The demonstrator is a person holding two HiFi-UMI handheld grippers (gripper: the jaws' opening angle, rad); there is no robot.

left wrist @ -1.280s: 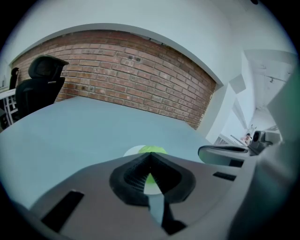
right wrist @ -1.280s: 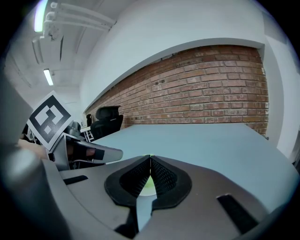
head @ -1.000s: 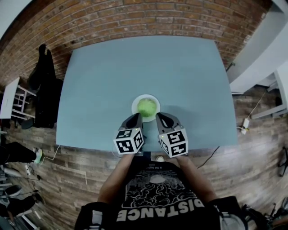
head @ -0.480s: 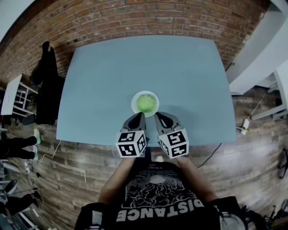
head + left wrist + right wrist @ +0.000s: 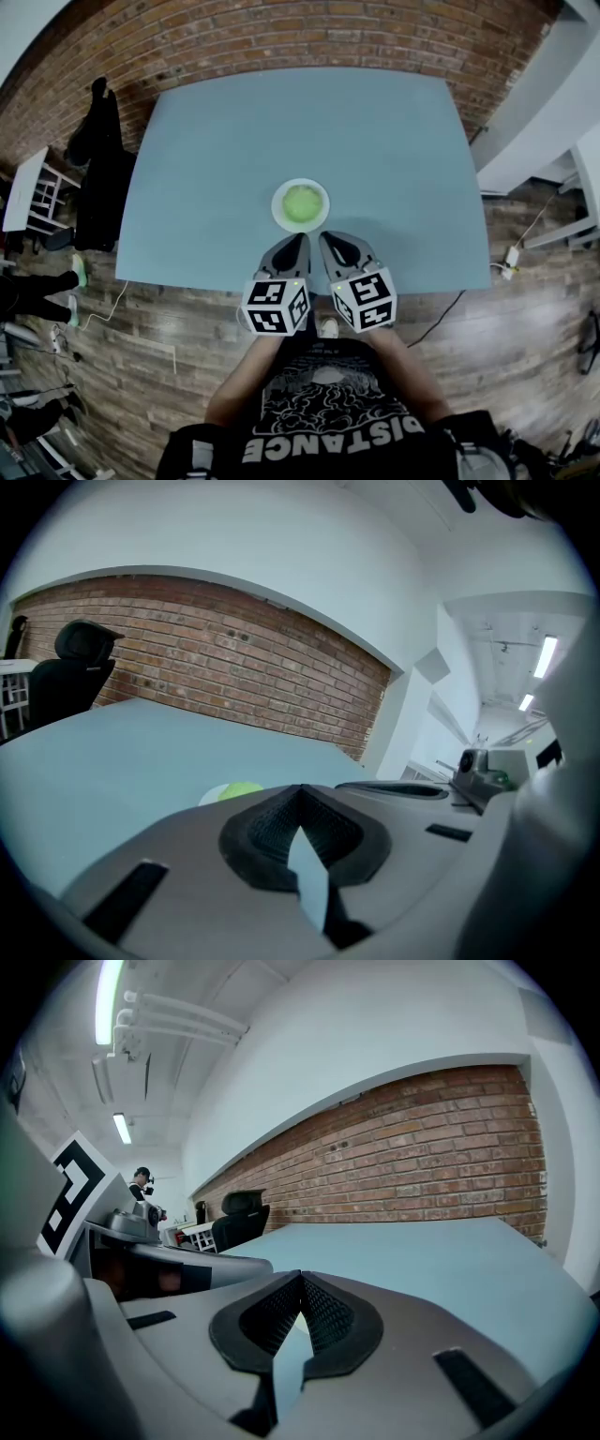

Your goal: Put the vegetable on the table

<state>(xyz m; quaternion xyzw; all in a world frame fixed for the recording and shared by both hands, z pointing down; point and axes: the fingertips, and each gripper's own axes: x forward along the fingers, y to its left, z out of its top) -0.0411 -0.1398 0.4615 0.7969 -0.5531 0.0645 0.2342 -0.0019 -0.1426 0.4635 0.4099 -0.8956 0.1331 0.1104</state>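
Fingers on my left gripper [image 5: 301, 238] and my right gripper [image 5: 324, 235] sit side by side over the near edge of the blue bench [image 5: 216, 141] in the head view. Both point at the vegetable [image 5: 302, 202]. It is round and green, and it sits on a small white plate [image 5: 277, 208] just past my tips. In the left gripper view my fingers [image 5: 262, 834] are clenched tip to tip with nothing between them. The green vegetable peeks over them, on its plate on the bench. In the right gripper view my fingers [image 5: 328, 1321] are squeezed together too and hold nothing. Past them I see the blue bench, a black chair [image 5: 239, 1213] and a brick wall [image 5: 422, 1166].
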